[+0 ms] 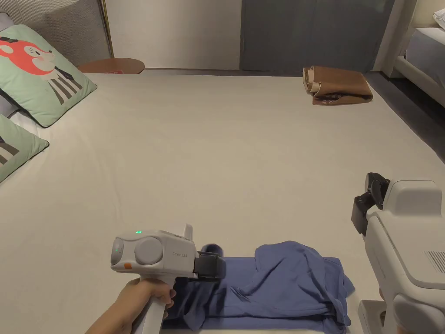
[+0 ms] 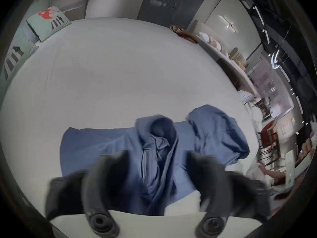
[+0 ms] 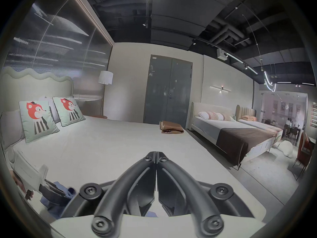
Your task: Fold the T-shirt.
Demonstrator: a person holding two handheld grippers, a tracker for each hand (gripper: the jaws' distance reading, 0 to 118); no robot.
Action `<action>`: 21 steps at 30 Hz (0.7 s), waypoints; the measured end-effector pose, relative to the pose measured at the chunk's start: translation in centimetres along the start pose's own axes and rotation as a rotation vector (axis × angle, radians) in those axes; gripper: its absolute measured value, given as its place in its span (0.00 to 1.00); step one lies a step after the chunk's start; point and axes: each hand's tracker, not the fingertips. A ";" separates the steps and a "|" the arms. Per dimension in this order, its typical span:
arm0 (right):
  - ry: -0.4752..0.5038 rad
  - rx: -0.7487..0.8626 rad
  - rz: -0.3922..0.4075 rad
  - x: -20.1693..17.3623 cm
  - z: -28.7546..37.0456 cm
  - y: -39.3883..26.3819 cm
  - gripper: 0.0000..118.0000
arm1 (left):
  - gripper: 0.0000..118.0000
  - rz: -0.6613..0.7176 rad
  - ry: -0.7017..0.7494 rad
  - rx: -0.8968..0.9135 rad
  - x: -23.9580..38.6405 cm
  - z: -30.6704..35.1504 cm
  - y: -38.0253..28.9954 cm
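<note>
T-shirt [image 1: 269, 282] lies bunched at the bed's [image 1: 226, 152] near edge, long axis running along that edge. Left claw [image 1: 211, 265] sits over its left end, jaws spread wide, nothing pinched. Right claw [image 1: 369, 200], jaws closed and empty, hangs farther off, beyond its right end.
</note>
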 end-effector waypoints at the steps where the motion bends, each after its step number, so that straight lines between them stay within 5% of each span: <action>1: 0.001 -0.001 -0.004 0.2 -0.4 -0.2 0.00 | 0.92 0.000 -0.032 0.010 0.0 0.5 0.1; 5: 0.011 0.000 -0.004 0.0 -0.7 -0.1 0.00 | 0.92 -0.002 -0.033 0.157 0.3 4.1 -0.2; 10: 0.028 0.003 0.002 -0.5 -0.3 0.2 0.00 | 0.90 -0.106 0.191 0.468 -0.7 8.4 -1.7; 11: 0.034 0.003 0.001 -0.5 -0.3 0.3 0.00 | 0.85 -0.121 0.239 0.513 -1.1 9.0 -2.0; 12: 0.035 0.003 0.002 -0.6 -0.3 0.3 0.00 | 0.68 -0.134 0.277 0.549 -1.5 9.5 -2.5; 15: 0.037 0.001 0.001 -0.8 -0.4 0.1 0.00 | 0.02 -0.181 0.405 0.588 -2.4 9.5 -3.5; 21: 0.042 -0.008 -0.003 -0.9 -0.7 -0.2 0.00 | 0.00 -0.207 0.425 0.480 -3.7 6.6 -5.4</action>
